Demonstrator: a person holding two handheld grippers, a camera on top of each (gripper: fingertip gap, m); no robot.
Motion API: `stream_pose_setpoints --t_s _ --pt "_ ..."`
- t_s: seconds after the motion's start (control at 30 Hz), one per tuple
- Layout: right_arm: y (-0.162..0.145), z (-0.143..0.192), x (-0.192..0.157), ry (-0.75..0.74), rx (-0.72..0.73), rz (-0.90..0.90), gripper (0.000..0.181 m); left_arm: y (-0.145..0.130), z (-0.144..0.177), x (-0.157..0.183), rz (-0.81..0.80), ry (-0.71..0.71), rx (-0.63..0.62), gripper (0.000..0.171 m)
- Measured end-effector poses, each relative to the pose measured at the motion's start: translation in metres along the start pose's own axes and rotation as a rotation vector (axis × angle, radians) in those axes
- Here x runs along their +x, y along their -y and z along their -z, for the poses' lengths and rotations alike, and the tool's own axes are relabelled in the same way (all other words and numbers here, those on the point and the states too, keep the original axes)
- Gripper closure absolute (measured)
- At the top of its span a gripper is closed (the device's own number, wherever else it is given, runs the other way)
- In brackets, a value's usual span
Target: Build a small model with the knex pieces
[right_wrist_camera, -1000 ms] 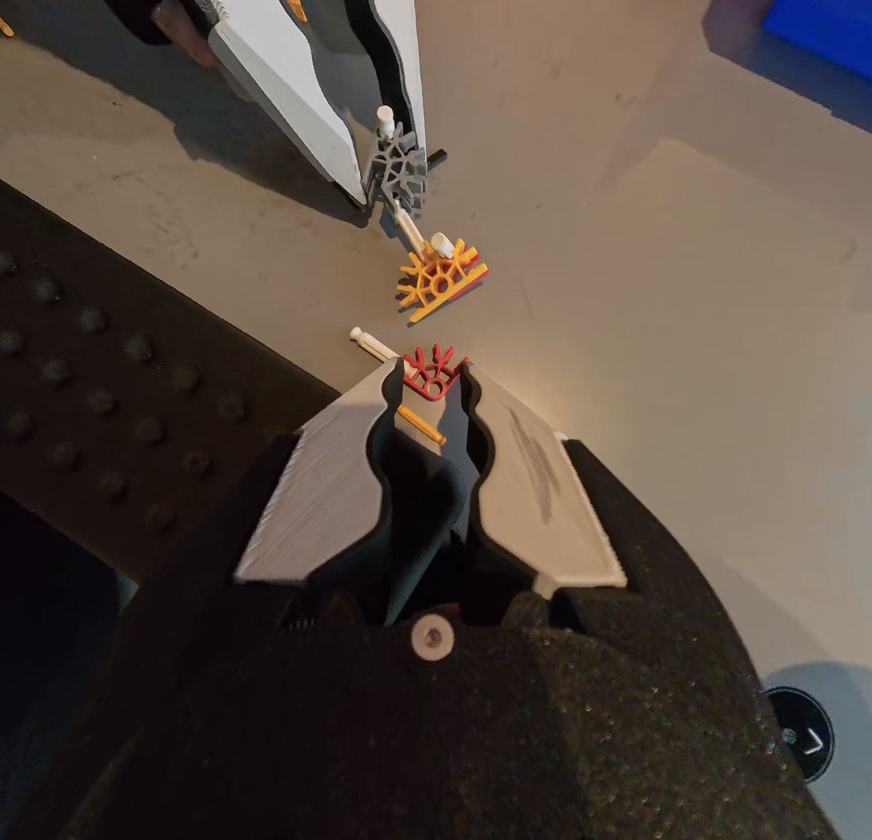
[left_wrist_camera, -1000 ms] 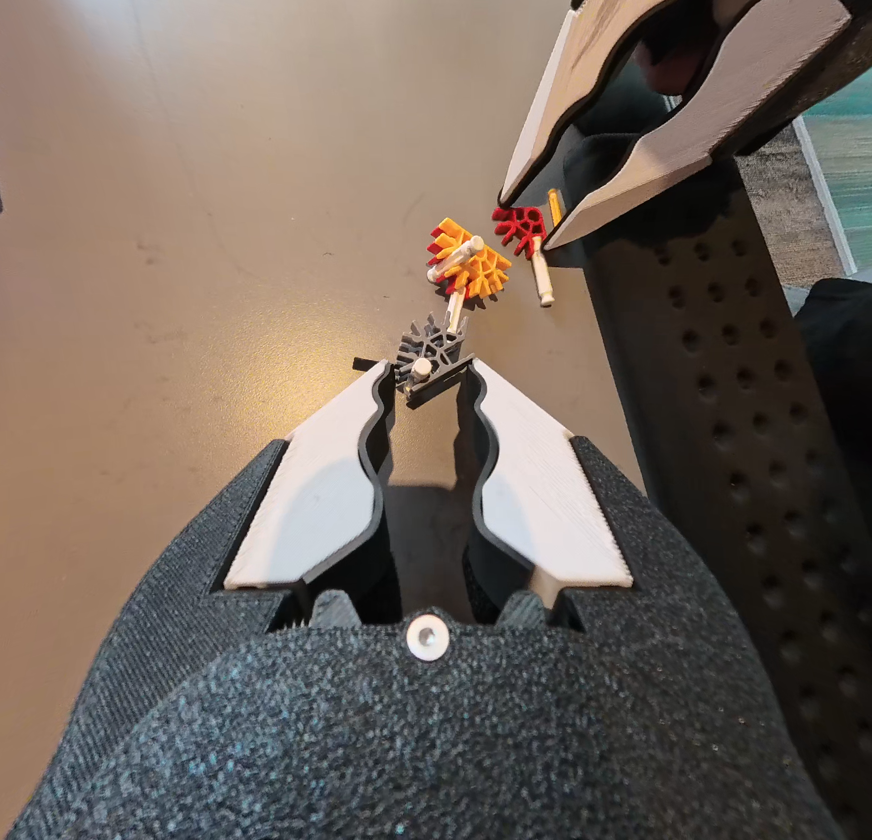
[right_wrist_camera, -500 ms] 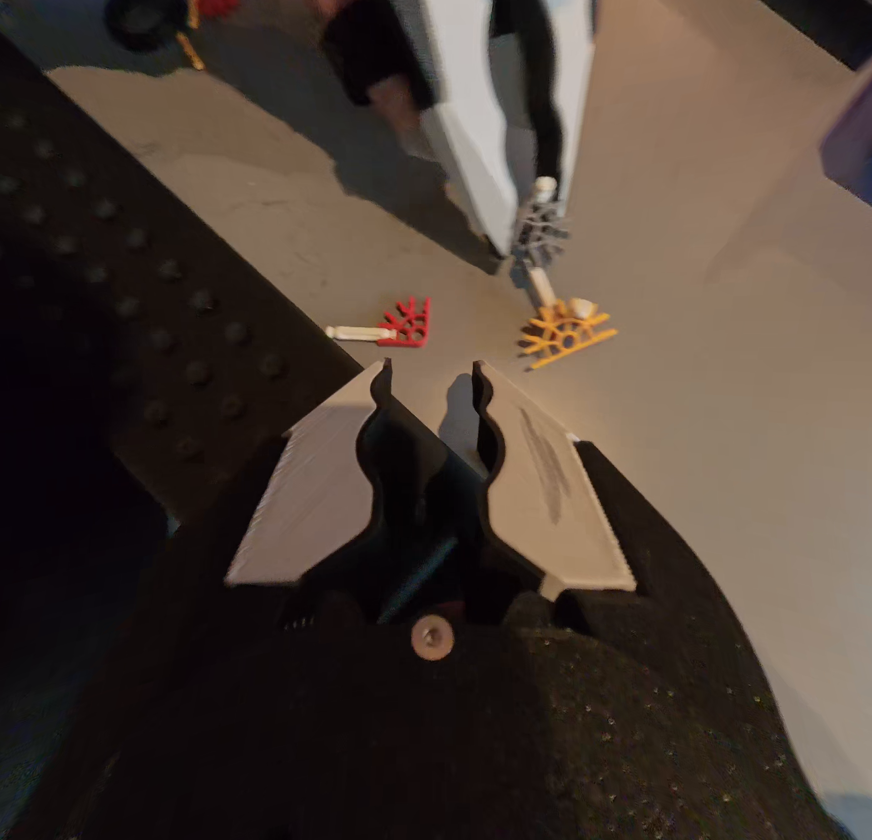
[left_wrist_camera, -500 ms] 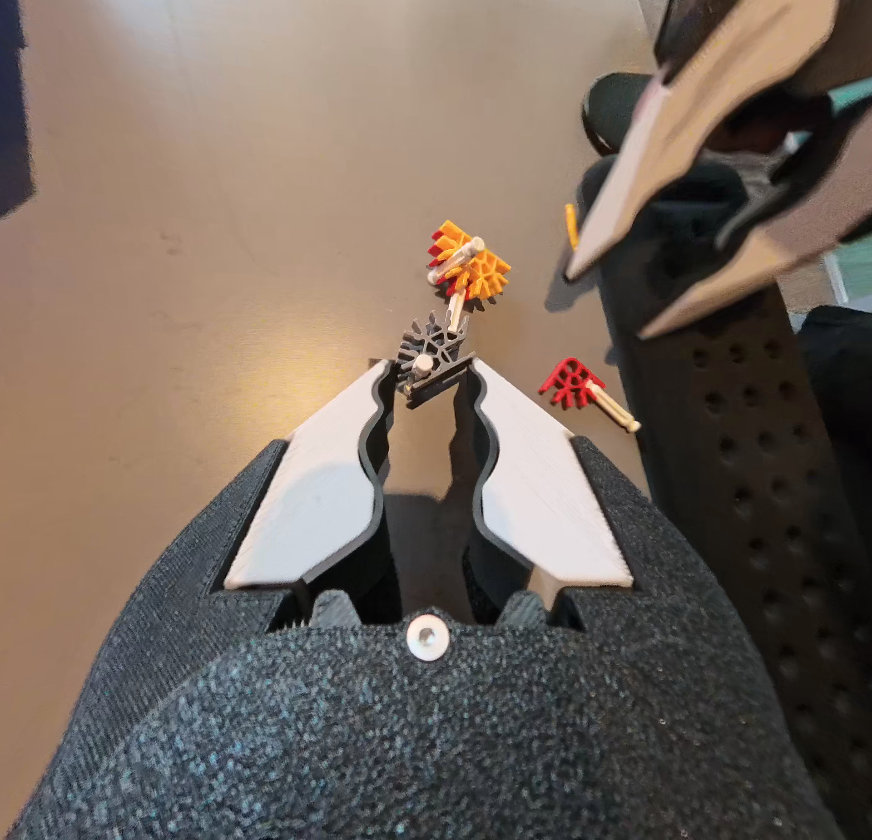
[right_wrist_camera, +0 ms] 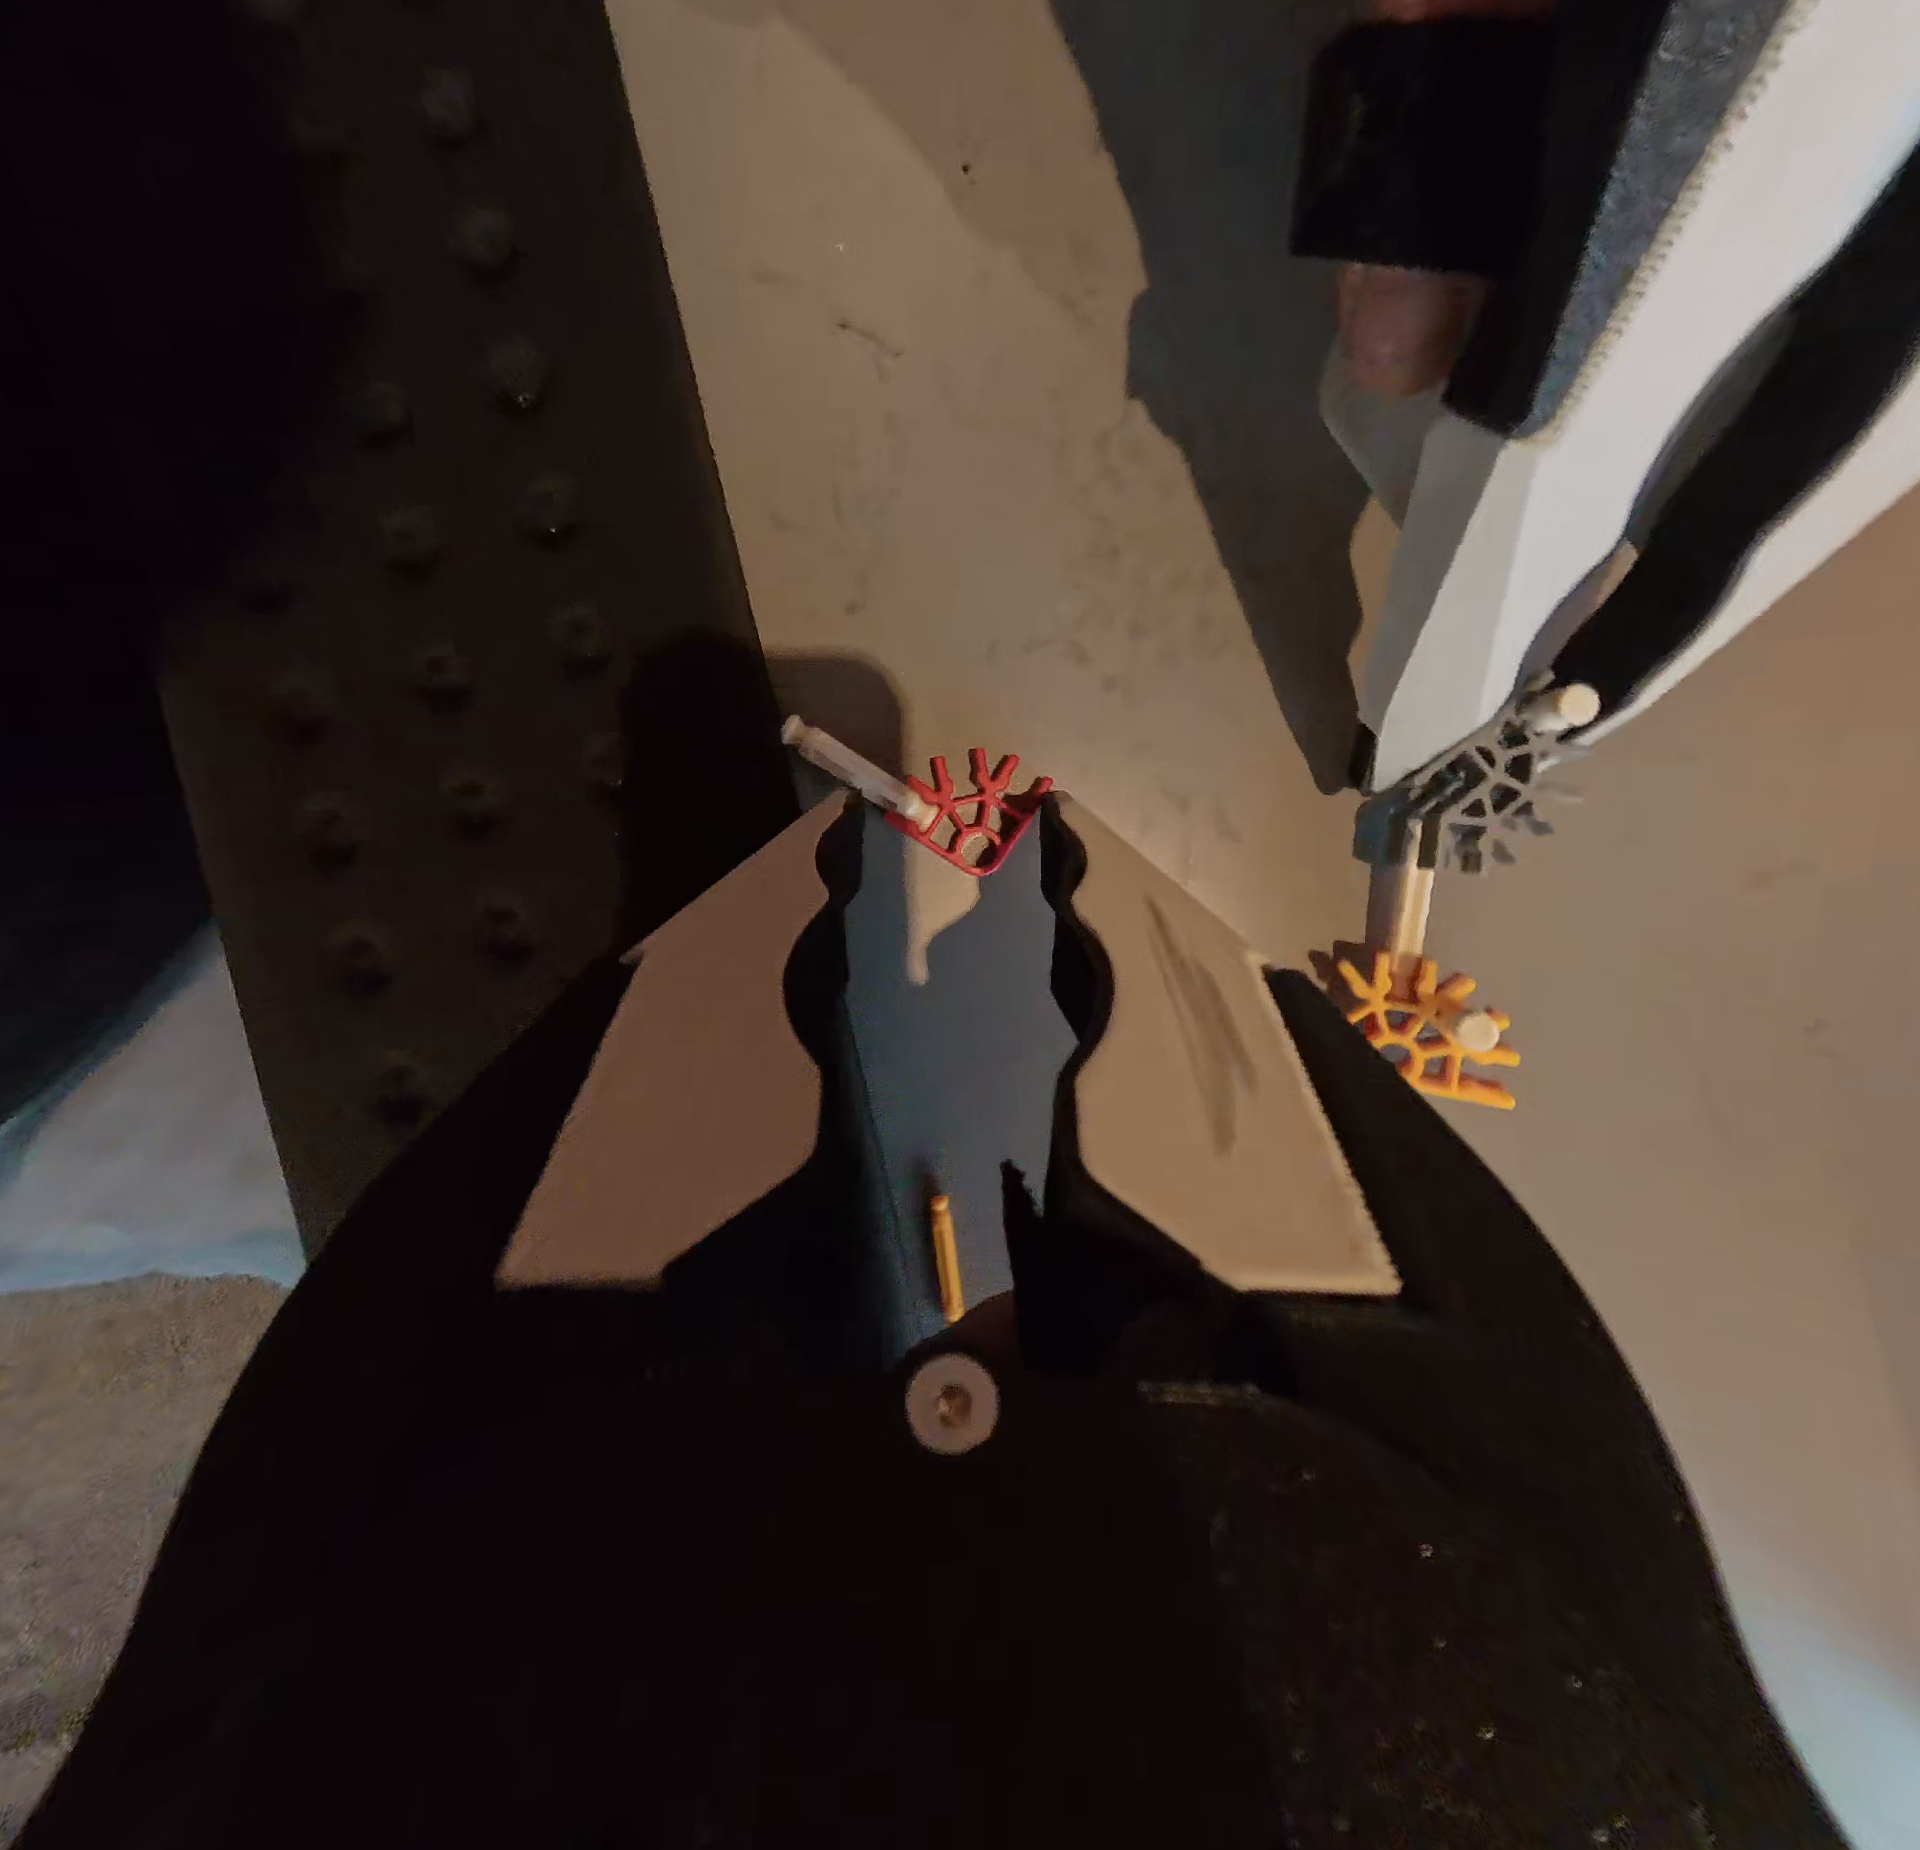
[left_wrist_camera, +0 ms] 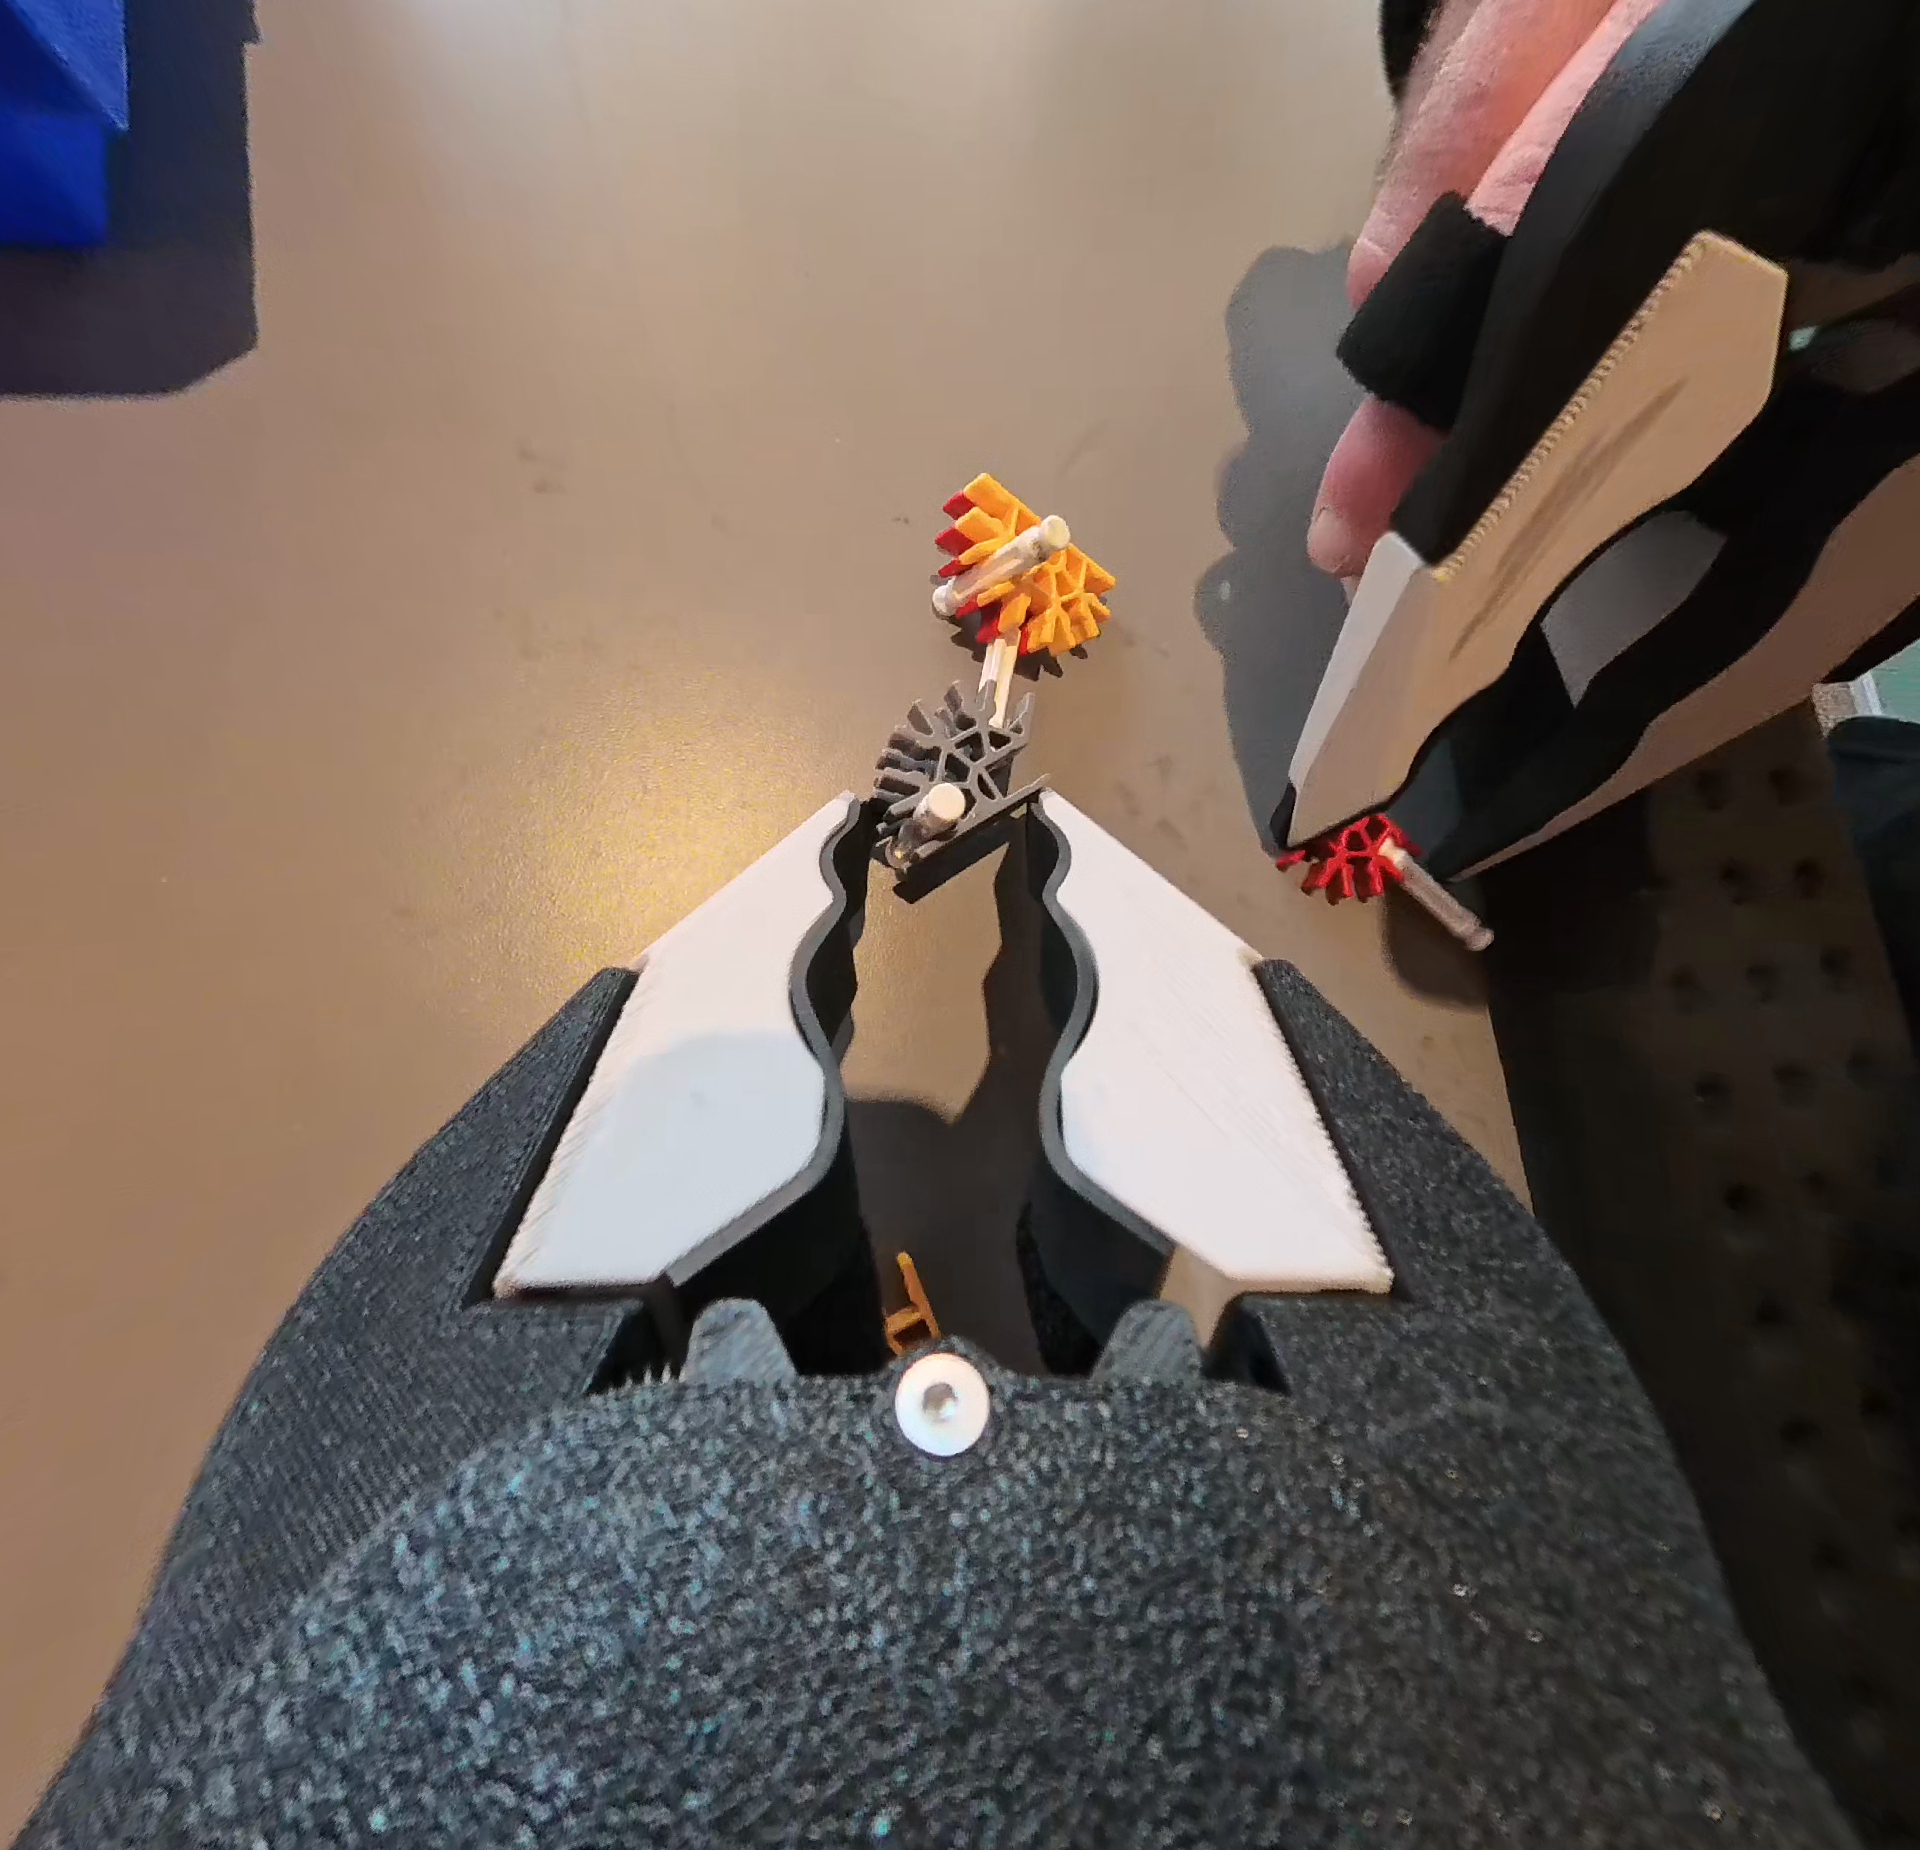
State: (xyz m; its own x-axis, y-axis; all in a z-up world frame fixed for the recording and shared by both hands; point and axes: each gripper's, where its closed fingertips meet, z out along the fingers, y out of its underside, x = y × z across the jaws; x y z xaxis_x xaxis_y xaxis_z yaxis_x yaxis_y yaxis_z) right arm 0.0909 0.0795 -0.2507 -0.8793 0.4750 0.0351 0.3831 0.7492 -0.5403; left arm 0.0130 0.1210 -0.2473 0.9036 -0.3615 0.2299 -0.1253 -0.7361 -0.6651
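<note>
The left gripper is clenched on a grey connector, tips pinching its flat edge. From that connector a white rod runs away from the gripper to an orange connector lying on the tan table. The right gripper grips a red connector by its corner edges just above the table; its white peg points toward the black studded strip. A small orange rod lies under the right gripper. No writing is legible.

open tan tabletop left | black perforated panel blocks right | right gripper crowds orange connector
</note>
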Motion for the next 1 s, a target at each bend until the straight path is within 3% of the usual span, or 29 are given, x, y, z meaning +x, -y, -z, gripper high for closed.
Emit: stream_pose_setpoints --t_s 0.3,0.4,0.63,0.73,1.0 --pt "0.007 -0.002 0.004 -0.016 -0.019 0.163 0.142 0.001 -0.001 0.0 0.003 -0.009 0.009 0.144" --pt "0.007 -0.005 0.0 0.036 -0.02 0.134 0.152 0.001 -0.001 0.0 0.004 -0.009 0.01 0.144" --pt "0.006 -0.003 -0.001 0.002 0.047 0.076 0.154 0.001 -0.001 0.001 0.01 -0.019 0.012 0.144" --pt "0.007 0.009 0.004 -0.067 0.101 0.037 0.154 0.0 0.0 0.004 0.012 -0.03 0.003 0.144" --pt "-0.007 0.054 0.052 -0.437 0.176 -0.085 0.154 0.004 0.002 0.025 0.1 -0.165 0.004 0.144"
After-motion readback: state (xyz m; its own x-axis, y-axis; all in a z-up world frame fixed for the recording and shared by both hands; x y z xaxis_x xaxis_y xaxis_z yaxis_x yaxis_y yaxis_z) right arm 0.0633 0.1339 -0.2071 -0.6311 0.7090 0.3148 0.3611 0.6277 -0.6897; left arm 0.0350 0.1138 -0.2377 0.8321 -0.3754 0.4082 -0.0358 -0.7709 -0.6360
